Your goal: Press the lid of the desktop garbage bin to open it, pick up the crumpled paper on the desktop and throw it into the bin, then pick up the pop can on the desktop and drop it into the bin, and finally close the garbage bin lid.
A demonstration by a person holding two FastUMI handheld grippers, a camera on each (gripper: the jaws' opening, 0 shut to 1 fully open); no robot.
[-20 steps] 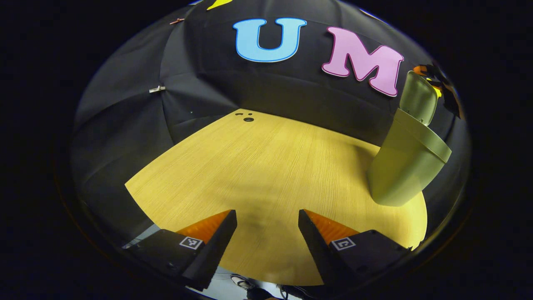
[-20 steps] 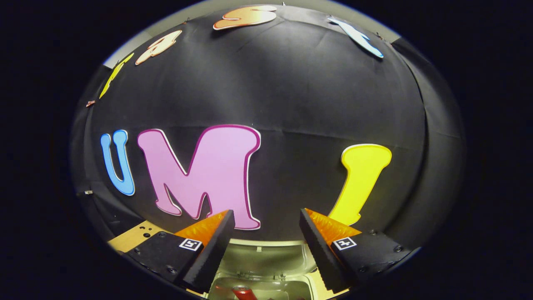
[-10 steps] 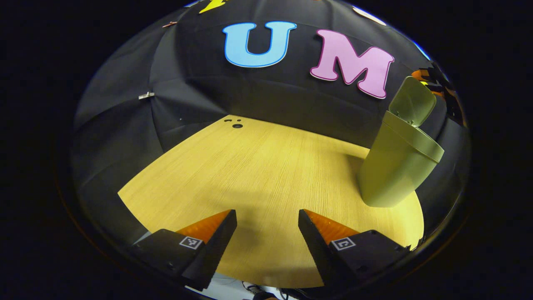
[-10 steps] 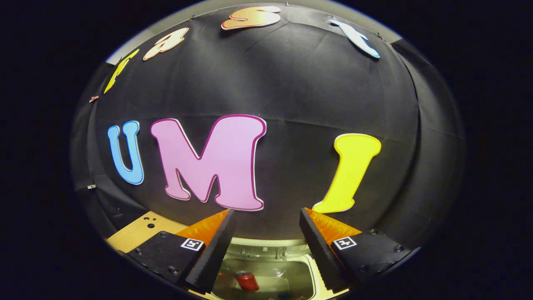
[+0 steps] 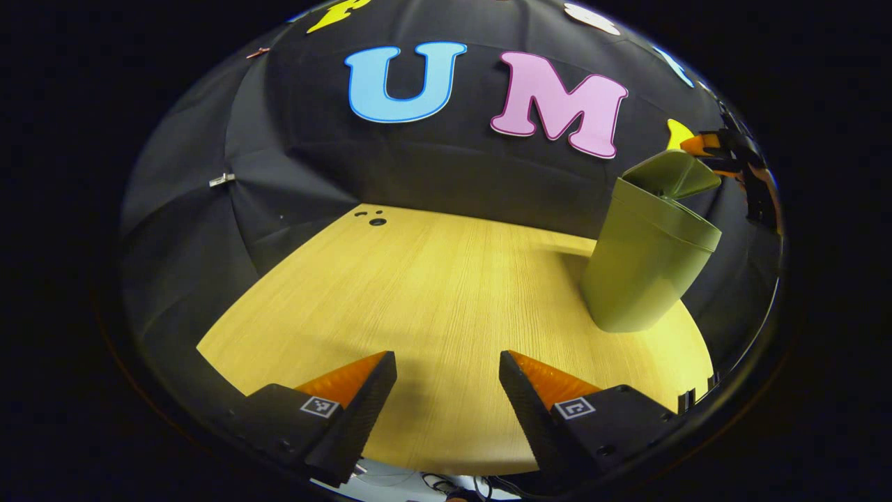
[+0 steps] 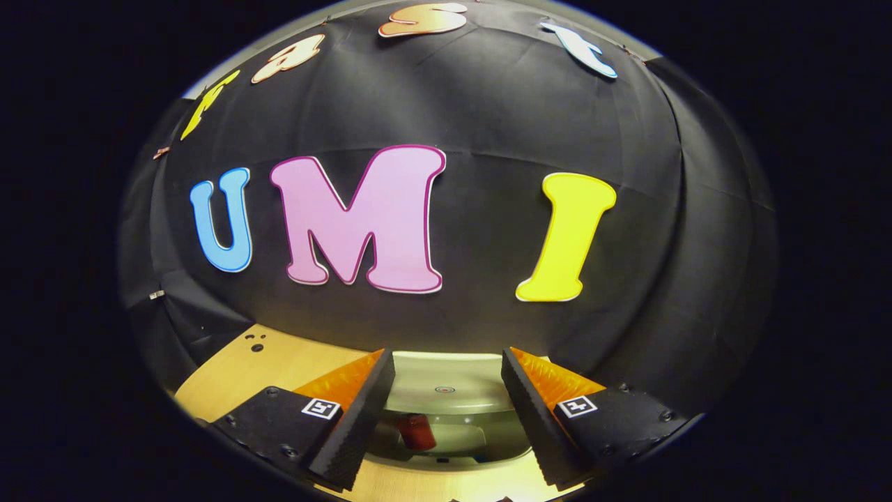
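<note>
the green bin [image 5: 644,268] stands on the far right part of the wooden counter [image 5: 432,293], its lid [image 5: 672,174] tilted partway down over the opening. in the right gripper view the lid [image 6: 446,383] hangs just above the rim, and the red pop can [image 6: 417,431] lies inside the bin beneath it. the right gripper [image 6: 446,390] sits at the lid with its fingers spread apart, holding nothing. the left gripper [image 5: 446,397] hovers over bare counter, well apart from the bin, fingers open and empty.
</note>
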